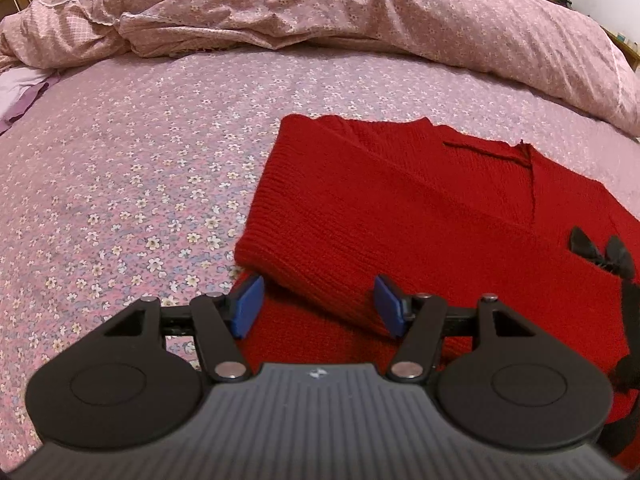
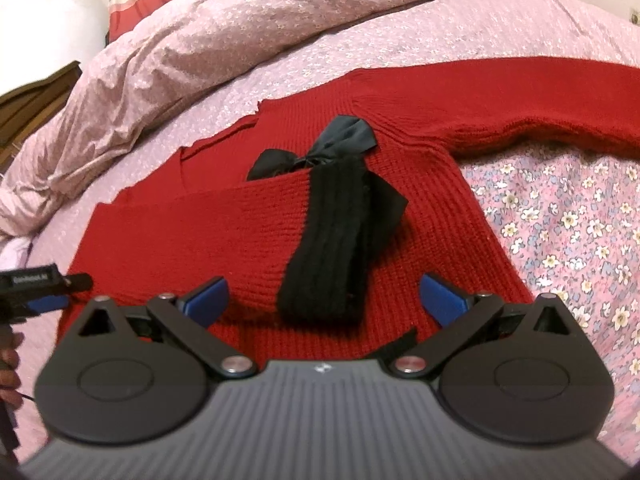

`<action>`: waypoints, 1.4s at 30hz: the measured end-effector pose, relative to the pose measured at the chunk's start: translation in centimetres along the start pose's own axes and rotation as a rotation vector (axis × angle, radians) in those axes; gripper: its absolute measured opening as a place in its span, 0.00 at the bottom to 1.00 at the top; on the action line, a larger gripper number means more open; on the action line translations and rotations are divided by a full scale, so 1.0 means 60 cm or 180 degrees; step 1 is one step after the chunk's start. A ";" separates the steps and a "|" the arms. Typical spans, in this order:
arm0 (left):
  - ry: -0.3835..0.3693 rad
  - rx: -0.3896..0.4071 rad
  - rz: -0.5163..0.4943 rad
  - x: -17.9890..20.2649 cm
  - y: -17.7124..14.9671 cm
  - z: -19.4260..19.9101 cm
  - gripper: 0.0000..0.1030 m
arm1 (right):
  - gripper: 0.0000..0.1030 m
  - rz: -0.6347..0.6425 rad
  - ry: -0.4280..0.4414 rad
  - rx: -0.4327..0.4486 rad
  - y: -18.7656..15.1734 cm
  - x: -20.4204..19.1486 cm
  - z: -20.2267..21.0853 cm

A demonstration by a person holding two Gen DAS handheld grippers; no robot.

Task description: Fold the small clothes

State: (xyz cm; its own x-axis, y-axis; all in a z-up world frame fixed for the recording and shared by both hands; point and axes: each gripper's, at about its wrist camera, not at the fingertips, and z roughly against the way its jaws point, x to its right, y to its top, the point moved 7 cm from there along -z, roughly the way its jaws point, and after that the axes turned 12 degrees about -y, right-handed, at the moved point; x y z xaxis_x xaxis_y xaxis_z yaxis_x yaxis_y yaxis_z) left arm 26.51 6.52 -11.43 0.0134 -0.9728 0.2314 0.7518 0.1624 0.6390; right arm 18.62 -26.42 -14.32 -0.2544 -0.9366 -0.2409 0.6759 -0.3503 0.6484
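Red ribbed-knit sweater (image 2: 360,220), black cuff band (image 2: 332,248), black satin bow (image 2: 344,140). Bedsheet (image 1: 140,168) pink-lilac, small white-flower print. Duvet (image 1: 320,8) dusty pink, tiny floral dots. Gripper pads (image 1: 248,306) blue, bodies black.

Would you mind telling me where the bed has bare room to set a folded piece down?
Free: the floral sheet left of the red sweater, bordered by the bunched duvet behind; also a sheet patch below the outstretched sleeve. Crowded: the sweater's middle, under the folded sleeve's black cuff and bow.
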 end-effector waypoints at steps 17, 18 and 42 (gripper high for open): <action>-0.0076 -0.0059 0.0105 -0.009 0.016 -0.013 0.65 | 0.72 -0.0583 0.0643 -0.0141 0.031 -0.012 0.028; -0.0079 -0.0058 0.0108 -0.009 0.017 -0.013 0.65 | 0.72 -0.0581 0.0684 -0.0101 0.034 -0.014 0.033; -0.0101 -0.0084 0.0077 -0.014 0.017 -0.020 0.65 | 0.62 -0.0179 0.0312 -0.0056 0.071 -0.024 -0.039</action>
State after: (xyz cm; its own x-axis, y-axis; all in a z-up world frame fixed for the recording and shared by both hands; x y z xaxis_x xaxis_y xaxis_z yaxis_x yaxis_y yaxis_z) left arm 28.03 7.32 -11.88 0.0112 -0.9628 0.2699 0.7688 0.1809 0.6134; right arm 23.48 -26.54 -12.90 -0.2240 -0.9110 -0.3464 0.6748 -0.4014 0.6193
